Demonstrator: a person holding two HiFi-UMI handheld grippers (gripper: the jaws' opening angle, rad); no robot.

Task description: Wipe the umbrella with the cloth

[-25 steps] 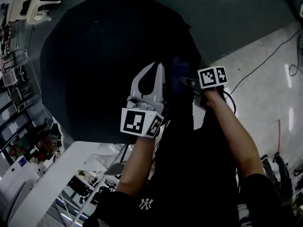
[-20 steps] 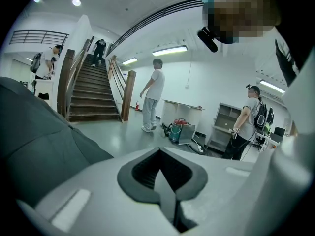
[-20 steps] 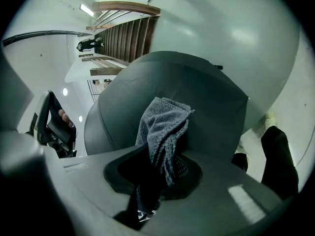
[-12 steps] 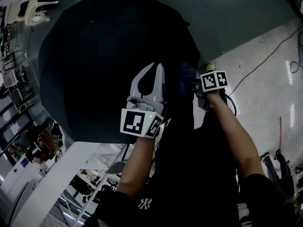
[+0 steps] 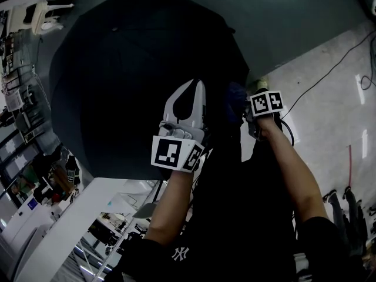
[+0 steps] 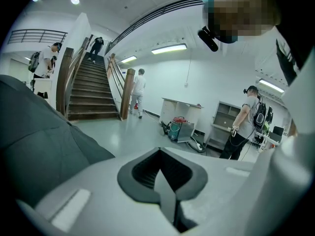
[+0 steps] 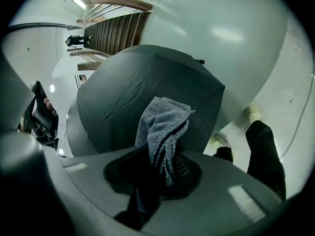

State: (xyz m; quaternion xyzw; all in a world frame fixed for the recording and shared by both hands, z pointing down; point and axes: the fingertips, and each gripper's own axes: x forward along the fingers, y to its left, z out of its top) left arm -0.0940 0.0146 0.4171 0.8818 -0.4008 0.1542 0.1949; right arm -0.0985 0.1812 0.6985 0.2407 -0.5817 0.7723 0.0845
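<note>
— Where is the umbrella?
— It is open, its black canopy spread over the grey floor in front of the person. It fills the upper left of the head view. In the right gripper view it bulges up just behind the cloth.

— And the cloth?
— It is a grey-blue fold pinched between the jaws of the right gripper. Its free end sticks out past the tips toward the canopy. In the head view it sits at the canopy's near right edge. Whether it presses on the fabric I cannot tell.

— What has changed over the last second?
— The right gripper and cloth have slid a little to the right and toward the person, along that edge. The left gripper has hardly moved.

— What about the left one?
— Its jaws are pressed together with nothing between them. It is held up over the canopy's near side, just left of the cloth. Its own view shows a slice of canopy at the left and a staircase beyond.

— Further out?
— A black cable crosses the pale floor on the right.
</note>
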